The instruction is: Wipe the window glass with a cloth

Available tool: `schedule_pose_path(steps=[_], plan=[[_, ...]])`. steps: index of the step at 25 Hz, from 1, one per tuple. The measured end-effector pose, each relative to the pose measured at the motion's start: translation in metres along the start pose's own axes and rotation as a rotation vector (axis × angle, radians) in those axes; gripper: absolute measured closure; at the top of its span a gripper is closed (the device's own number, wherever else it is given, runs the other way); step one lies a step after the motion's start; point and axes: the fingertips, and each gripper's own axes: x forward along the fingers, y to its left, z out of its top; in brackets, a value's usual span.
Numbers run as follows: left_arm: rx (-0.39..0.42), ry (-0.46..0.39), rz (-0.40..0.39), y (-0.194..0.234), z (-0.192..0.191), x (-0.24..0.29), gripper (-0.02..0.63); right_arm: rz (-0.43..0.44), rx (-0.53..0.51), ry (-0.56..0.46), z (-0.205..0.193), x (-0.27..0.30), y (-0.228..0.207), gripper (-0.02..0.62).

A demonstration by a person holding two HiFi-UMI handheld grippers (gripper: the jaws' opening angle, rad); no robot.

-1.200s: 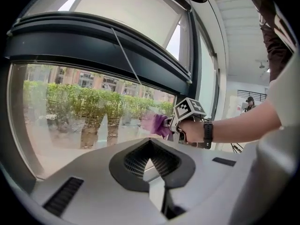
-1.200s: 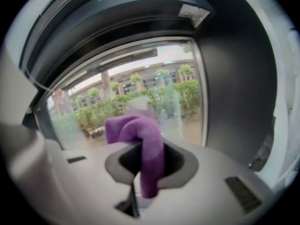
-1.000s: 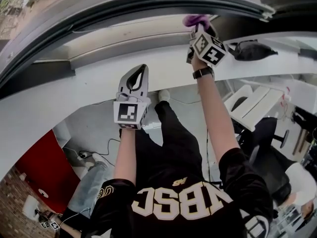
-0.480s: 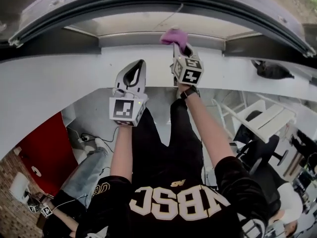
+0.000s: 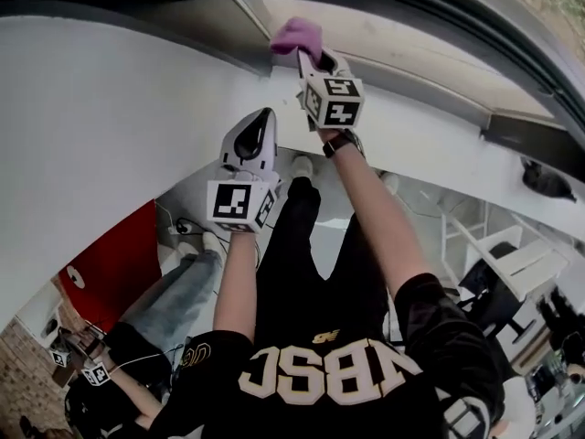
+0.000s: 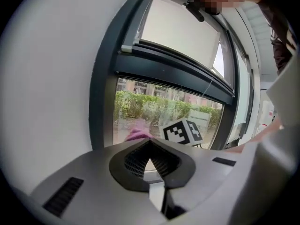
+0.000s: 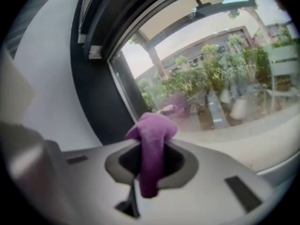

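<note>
Right tool (image 7: 149, 161): jaws closed on the purple cloth (image 7: 153, 137). The cloth stands up between the jaws as a folded wad, and a short tail hangs below them. In the head view my right tool (image 5: 305, 57) is extended at arm's length, with its marker cube (image 5: 331, 101) facing the camera and the cloth (image 5: 297, 35) bunched at the tip.

Left tool (image 6: 150, 159): jaws closed together, with nothing between them. In the head view my left tool (image 5: 259, 126) is held lower than the right one and is well apart from the cloth.

Position of the cloth, relative to the window frame (image 7: 96, 93): the cloth is just to the right of the frame's dark left upright, at the lower part of the window glass (image 7: 225, 78). A faint purple reflection shows in the glass beyond the wad. I cannot tell whether the cloth touches the pane.

From the left gripper view, the cloth (image 6: 137, 134) appears low in the pane, near the same upright of the window frame (image 6: 101, 102), with the right tool's marker cube (image 6: 183, 131) just beside it. Green shrubs (image 6: 140, 104) stand outside, behind the window glass (image 6: 159, 114). A plain white wall (image 5: 110, 126) adjoins the frame on its left side.
</note>
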Motion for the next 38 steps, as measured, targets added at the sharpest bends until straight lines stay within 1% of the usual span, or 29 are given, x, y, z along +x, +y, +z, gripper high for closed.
schedule_pose_path(steps=[2,4,6,9,11,14,17,19,21,25,27,29,32,34,36,38], plan=[[0.017,0.004,0.004,0.011,-0.001,-0.003,0.593,0.039,-0.015,0.002,-0.001,0.025,0.023,0.528],[0.026,0.003,0.003,0.014,-0.002,-0.004,0.593,0.064,-0.029,0.013,-0.007,0.044,0.037,0.528],[0.01,0.001,0.018,0.017,-0.005,-0.005,0.594,0.072,-0.06,0.011,-0.01,0.056,0.042,0.528],[-0.03,0.036,0.049,0.022,-0.011,-0.002,0.594,0.059,-0.122,-0.028,0.005,0.059,0.034,0.528],[-0.047,0.053,0.038,0.015,-0.012,0.006,0.592,0.026,-0.123,-0.037,0.015,0.045,0.011,0.528],[-0.06,0.054,-0.009,-0.014,-0.014,0.022,0.594,-0.046,-0.115,-0.038,0.02,0.004,-0.042,0.528],[-0.072,0.047,-0.064,-0.061,-0.026,0.043,0.593,-0.12,-0.081,-0.05,0.019,-0.047,-0.11,0.528],[-0.088,0.049,-0.097,-0.104,-0.039,0.06,0.594,-0.168,-0.071,-0.06,0.018,-0.084,-0.161,0.528],[-0.101,0.055,-0.146,-0.155,-0.052,0.079,0.594,-0.224,-0.059,-0.062,0.017,-0.123,-0.216,0.528],[-0.1,0.058,-0.24,-0.25,-0.067,0.112,0.593,-0.336,0.004,-0.062,0.015,-0.196,-0.318,0.528],[-0.1,0.058,-0.27,-0.288,-0.071,0.126,0.592,-0.406,0.01,-0.057,0.016,-0.23,-0.365,0.528],[-0.101,0.059,-0.296,-0.32,-0.074,0.138,0.594,-0.5,0.019,-0.063,0.017,-0.267,-0.411,0.528],[-0.099,0.056,-0.325,-0.352,-0.073,0.151,0.594,-0.662,0.101,-0.102,0.02,-0.322,-0.472,0.528],[-0.096,0.058,-0.339,-0.364,-0.071,0.157,0.594,-0.746,0.151,-0.133,0.025,-0.349,-0.5,0.528],[-0.091,0.065,-0.348,-0.37,-0.069,0.161,0.593,-0.796,0.163,-0.147,0.027,-0.366,-0.515,0.528],[-0.088,0.065,-0.336,-0.364,-0.064,0.161,0.593,-0.806,0.156,-0.14,0.024,-0.365,-0.516,0.528]])
